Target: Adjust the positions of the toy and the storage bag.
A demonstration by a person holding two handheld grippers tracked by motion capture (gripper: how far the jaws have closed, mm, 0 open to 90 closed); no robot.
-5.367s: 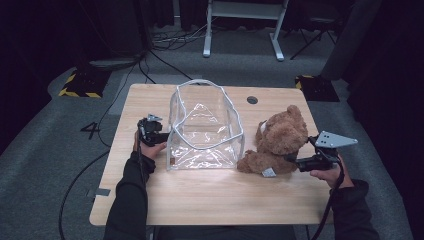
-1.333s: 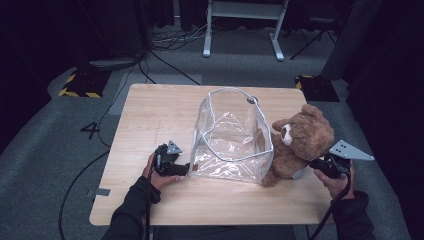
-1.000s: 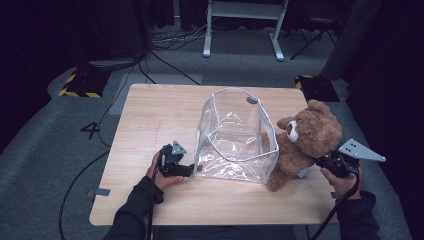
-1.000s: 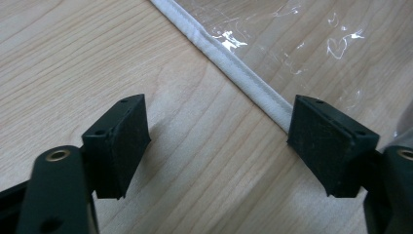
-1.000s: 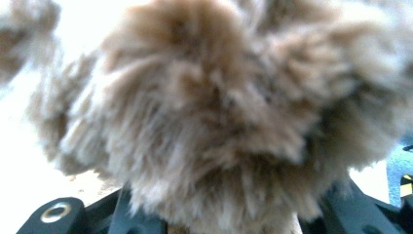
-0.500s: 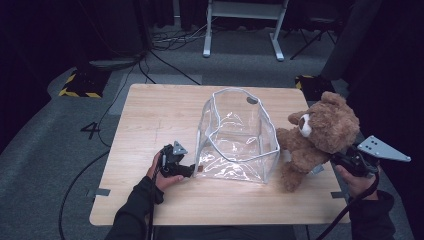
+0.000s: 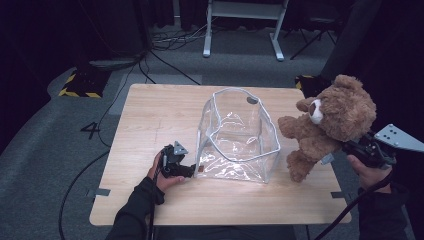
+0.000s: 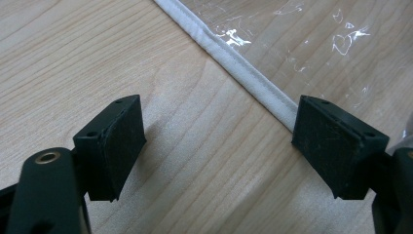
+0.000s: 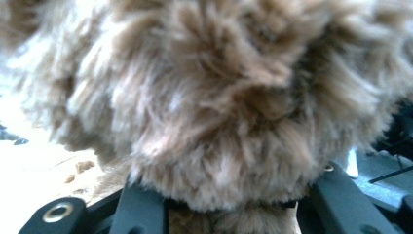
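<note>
While clamped in the right tongs (image 7: 356, 148), teddy bear (image 7: 327, 122) aloft; left tongs (image 8: 219, 141) gaping wide, clear bag (image 7: 235, 135) just ahead.

In the right gripper view, blurred brown fur of the bear (image 9: 214, 107) hides the jaw tips, so the grip itself cannot be seen. In the high view, the person's right sleeve (image 7: 382, 215) is cut off by the bottom edge (it merges with the dark floor). The bag (image 8: 311, 44) runs off the left gripper view's top and right edges.
</note>
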